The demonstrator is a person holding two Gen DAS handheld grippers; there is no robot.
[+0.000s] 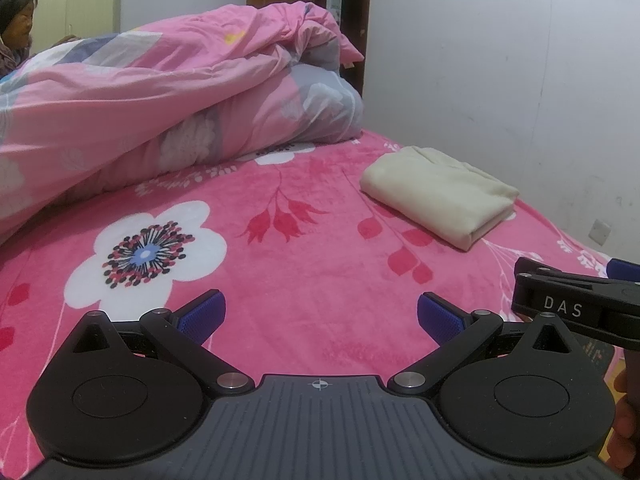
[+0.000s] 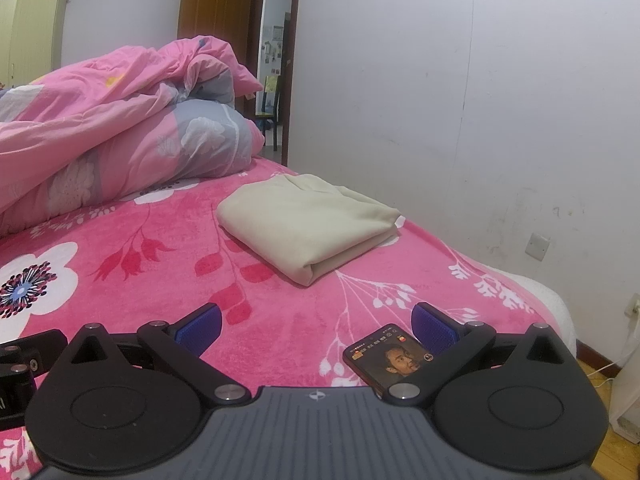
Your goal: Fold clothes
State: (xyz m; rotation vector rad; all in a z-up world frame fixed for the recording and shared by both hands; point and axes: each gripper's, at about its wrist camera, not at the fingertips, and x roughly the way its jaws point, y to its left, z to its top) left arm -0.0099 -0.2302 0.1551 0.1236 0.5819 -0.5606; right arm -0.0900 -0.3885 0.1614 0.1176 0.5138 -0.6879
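A cream garment (image 1: pixel 438 194) lies folded into a neat rectangle on the pink flowered bedspread (image 1: pixel 280 248), to the right and well ahead of my left gripper (image 1: pixel 320 318). That gripper is open, blue pads wide apart, nothing between them. In the right wrist view the same folded garment (image 2: pixel 308 222) rests just ahead of centre. My right gripper (image 2: pixel 316 326) is open too and holds nothing. The right gripper's black body (image 1: pixel 576 308) shows at the right edge of the left wrist view.
A bunched pink duvet (image 1: pixel 152 104) fills the far left of the bed. A phone (image 2: pixel 386 356) with a lit screen lies by my right gripper's right finger. A white wall (image 2: pixel 480 120) runs along the bed's right side. A person (image 1: pixel 16 20) sits far left.
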